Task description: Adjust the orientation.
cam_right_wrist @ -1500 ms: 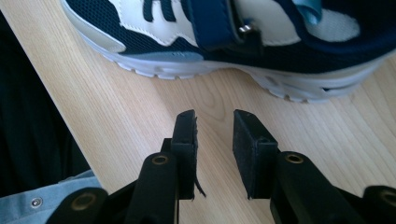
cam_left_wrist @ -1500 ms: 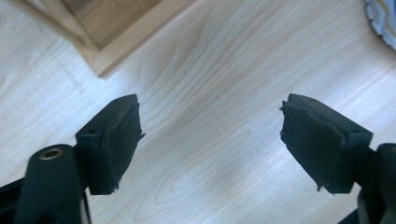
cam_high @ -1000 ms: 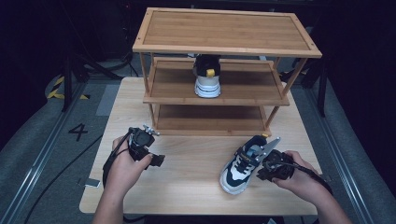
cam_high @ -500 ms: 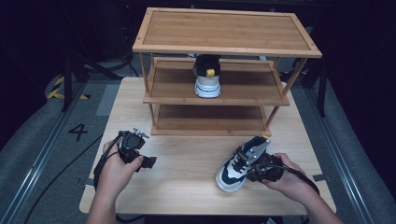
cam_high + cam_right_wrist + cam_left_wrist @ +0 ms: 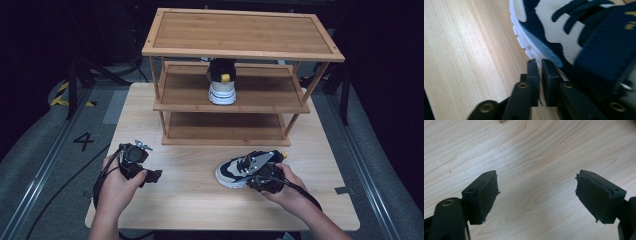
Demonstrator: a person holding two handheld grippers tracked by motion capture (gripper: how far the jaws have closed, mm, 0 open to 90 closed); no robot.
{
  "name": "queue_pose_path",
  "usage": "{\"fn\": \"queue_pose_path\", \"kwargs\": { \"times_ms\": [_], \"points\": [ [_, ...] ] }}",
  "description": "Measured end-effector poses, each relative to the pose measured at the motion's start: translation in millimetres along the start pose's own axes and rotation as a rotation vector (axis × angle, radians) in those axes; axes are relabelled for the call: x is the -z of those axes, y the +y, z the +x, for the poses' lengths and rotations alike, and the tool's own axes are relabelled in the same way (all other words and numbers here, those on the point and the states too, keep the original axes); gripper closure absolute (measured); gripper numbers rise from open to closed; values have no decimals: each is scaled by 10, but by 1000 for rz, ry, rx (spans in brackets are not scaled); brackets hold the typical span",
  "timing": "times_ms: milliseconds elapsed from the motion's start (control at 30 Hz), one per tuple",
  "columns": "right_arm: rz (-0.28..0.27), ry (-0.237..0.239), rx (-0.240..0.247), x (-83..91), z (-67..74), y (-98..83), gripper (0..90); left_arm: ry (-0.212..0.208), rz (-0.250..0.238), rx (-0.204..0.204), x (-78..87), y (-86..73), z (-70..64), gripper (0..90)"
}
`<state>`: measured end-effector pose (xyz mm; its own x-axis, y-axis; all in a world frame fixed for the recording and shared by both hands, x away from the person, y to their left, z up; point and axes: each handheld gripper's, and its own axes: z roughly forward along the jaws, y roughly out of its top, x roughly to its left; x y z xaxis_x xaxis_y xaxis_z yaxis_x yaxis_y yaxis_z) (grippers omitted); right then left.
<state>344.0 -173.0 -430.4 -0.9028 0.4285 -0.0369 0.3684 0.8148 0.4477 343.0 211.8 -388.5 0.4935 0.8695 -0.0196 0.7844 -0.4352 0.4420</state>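
Observation:
A navy, beige and white sneaker [image 5: 239, 171] [image 5: 549, 30] lies on the wooden table [image 5: 200, 205], front right, toe pointing left. My right gripper [image 5: 251, 181] [image 5: 541, 62] sits against its near side by the sole. Its jaws have just been opening and stand a narrow slit apart with nothing between them. My left gripper [image 5: 152, 175] [image 5: 536, 195] hovers over bare table at the front left, jaws wide apart and empty. A matching sneaker [image 5: 221, 86] stands on the middle shelf of the wooden rack [image 5: 240, 50], heel towards me.
The three-tier rack fills the far half of the table; its top and bottom shelves [image 5: 225, 127] are bare. Cables trail from both grippers off the front edge. Grey floor with a "4" mark [image 5: 83, 141] lies to the left.
The left hand has drawn back towards the front left corner. The right hand has shifted left and nearer the front edge, and the sneaker has slid a little left with it.

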Motion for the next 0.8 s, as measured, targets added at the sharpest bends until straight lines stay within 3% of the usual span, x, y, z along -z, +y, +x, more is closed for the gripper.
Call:
{"fn": "queue_pose_path", "kwargs": {
  "times_ms": [100,300,400,433,533,800],
  "points": [
    [-9,22,6,54,33,4,808,-5,4,-4,-19,8,-1,183],
    [-73,46,-10,391,42,-43,728,-17,39,-31,-131,49,3,186],
    [-96,38,-20,505,14,-80,723,-3,59,-45,-176,68,14,183],
    [-121,19,-54,650,-32,-135,720,3,73,-30,-206,79,13,183],
    [-146,9,-82,816,-108,-203,717,14,81,-48,-235,90,27,185],
    [-187,-46,-151,1079,-291,-329,701,16,83,-58,-256,82,7,189]
  ]
}}
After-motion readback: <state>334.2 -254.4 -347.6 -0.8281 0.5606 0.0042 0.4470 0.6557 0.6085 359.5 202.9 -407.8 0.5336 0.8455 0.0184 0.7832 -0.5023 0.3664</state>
